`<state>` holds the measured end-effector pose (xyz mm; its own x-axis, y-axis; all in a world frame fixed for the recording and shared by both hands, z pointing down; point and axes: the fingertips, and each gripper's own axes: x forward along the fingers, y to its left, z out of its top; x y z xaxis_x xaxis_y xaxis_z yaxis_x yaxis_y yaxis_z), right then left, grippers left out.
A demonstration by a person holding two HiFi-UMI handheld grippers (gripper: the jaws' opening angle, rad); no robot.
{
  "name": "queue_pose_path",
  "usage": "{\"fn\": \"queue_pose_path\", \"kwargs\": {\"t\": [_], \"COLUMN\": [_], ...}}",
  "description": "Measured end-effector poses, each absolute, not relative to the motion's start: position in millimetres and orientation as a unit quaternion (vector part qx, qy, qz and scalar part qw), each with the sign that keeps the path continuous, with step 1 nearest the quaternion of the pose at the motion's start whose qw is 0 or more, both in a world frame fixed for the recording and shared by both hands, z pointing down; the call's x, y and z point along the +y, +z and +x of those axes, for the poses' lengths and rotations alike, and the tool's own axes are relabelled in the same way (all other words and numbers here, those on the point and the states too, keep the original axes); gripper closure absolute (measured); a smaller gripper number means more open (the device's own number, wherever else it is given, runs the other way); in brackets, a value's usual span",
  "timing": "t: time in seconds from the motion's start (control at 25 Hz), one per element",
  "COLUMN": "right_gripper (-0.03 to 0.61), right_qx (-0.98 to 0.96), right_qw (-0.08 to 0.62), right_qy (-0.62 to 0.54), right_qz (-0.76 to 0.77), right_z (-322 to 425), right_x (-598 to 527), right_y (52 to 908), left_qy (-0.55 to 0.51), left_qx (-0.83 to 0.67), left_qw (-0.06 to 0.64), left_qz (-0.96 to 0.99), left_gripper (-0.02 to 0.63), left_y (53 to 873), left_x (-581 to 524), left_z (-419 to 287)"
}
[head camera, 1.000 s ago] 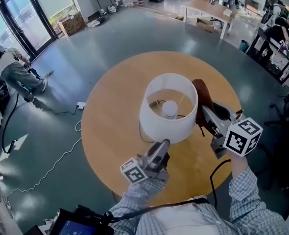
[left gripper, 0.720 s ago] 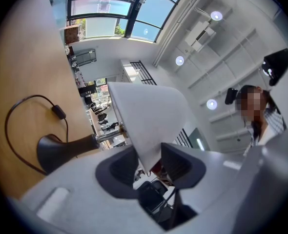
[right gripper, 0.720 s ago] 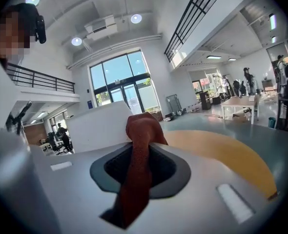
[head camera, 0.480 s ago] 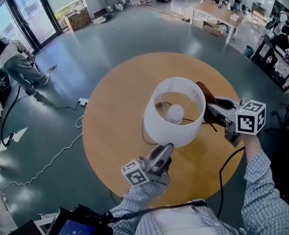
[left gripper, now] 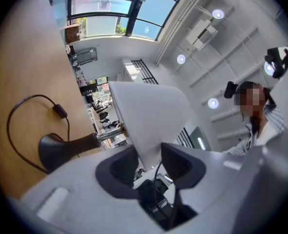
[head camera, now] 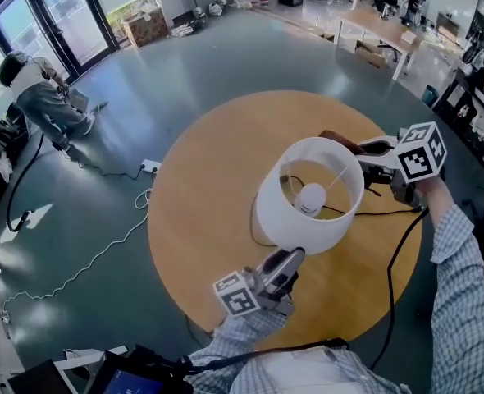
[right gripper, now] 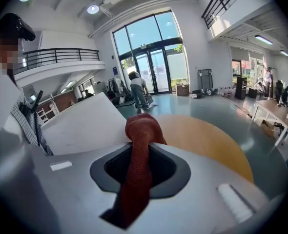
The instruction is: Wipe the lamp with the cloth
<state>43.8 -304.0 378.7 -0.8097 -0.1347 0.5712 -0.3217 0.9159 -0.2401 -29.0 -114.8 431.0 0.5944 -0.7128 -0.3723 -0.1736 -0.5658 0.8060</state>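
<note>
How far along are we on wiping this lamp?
Set up: the left gripper clamps the lower rim of the lampshade; the right gripper is shut on the red cloth. In hand: the cloth sits at the shade's outer wall, right side. Left: probably most of the shade and the base; no frame shows what's been wiped.

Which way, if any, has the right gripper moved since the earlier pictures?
Yes. Holding the cloth, the right gripper slid along the shade's right side, away from the person, toward the table's far edge.
</note>
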Motion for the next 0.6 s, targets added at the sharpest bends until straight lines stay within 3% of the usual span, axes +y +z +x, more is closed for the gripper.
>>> {"fn": "queue_pose_path", "kwargs": {"t": [0.4,0.6], "right_gripper": [0.497,0.497], "right_qx": [-0.887,-0.857], "right_qw": [0.455,0.509], "right_qy": [0.068,0.017], "right_qz": [-0.025,-0.084], "right_z": [-21.7,-57.3], "right_x": [-321.4,-322.2], "right_y": [376.4,363.4], "left_qy": [-0.355,-0.350], "left_qx": [-0.278,-0.277], "left_qw": [0.378,0.378], "left_qz": [0.809,0.811], "left_gripper": [0.466,0.466], "left_y": [432.3,429.4], "left_x": [-116.5,-117.3], "left_z": [-32.0,-27.2]}}
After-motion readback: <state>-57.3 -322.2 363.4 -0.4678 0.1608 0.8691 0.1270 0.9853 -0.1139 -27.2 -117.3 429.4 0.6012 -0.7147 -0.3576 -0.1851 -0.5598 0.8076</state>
